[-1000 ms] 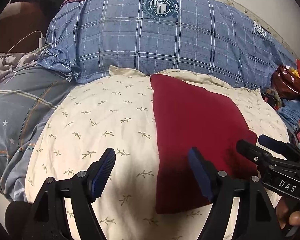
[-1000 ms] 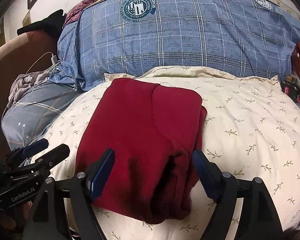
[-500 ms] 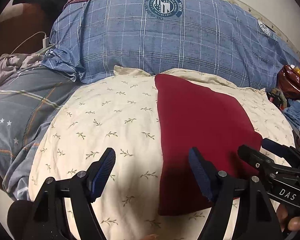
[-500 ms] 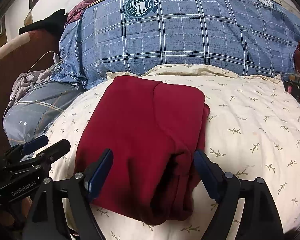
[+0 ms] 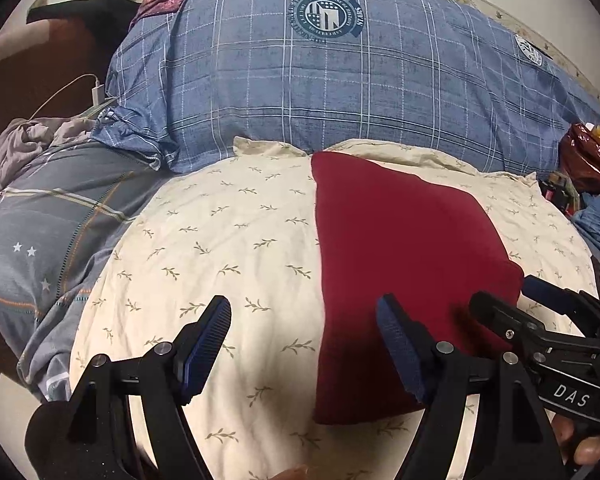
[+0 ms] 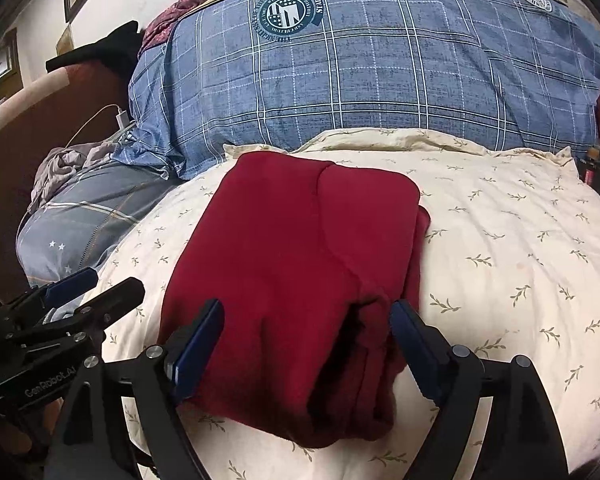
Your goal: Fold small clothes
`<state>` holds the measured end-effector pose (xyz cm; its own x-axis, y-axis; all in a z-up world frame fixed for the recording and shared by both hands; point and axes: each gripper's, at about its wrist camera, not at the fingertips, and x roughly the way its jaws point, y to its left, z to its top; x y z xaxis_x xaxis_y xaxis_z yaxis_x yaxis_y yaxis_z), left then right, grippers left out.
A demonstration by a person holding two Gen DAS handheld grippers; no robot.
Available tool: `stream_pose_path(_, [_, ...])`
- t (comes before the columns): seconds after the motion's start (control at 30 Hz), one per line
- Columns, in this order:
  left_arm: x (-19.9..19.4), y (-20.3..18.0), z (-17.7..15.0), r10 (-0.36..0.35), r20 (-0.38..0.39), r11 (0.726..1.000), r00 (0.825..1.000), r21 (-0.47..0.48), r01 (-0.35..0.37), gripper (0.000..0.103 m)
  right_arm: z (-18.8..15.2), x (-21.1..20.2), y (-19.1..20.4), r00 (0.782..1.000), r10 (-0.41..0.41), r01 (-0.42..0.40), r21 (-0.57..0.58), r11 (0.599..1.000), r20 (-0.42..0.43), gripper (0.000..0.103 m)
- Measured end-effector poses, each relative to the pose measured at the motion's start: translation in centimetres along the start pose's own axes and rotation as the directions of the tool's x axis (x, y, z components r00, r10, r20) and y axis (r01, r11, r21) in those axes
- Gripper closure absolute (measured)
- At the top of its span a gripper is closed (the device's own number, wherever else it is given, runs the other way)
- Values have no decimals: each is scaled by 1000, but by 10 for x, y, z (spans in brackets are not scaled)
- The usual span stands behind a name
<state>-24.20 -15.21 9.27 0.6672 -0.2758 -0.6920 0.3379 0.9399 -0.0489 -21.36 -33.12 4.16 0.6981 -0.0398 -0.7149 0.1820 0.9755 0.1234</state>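
Red snack bag cut by frame edge, crest lettering illegible

One folded dark red garment lies on one cream leaf-print pillow. One blue plaid quilt is bunched at the far side, and one grey striped star-print cloth lies at the left. Two black handheld grippers, left and right, each have two blue-padded fingers.

The left gripper, black-framed with blue ribbed pads, tilts downward, jaws spread wide and gripping nothing. The right gripper, built alike, tilts downward too, its jaws opening. Fingertips curl beneath its handle.
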Motion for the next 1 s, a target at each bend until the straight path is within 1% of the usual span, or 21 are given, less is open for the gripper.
stream_pose_path(0.33, [8,-2,1,-27,-22,1000,999,12,27,28,-4,1,0,1000,-12,12,-1,1000,-16,16])
stream_pose_path(1.0, [14,-6,2,-9,-31,1000,999,22,10,29,-7,10,-6,999,-15,15,11,1000,-33,15])
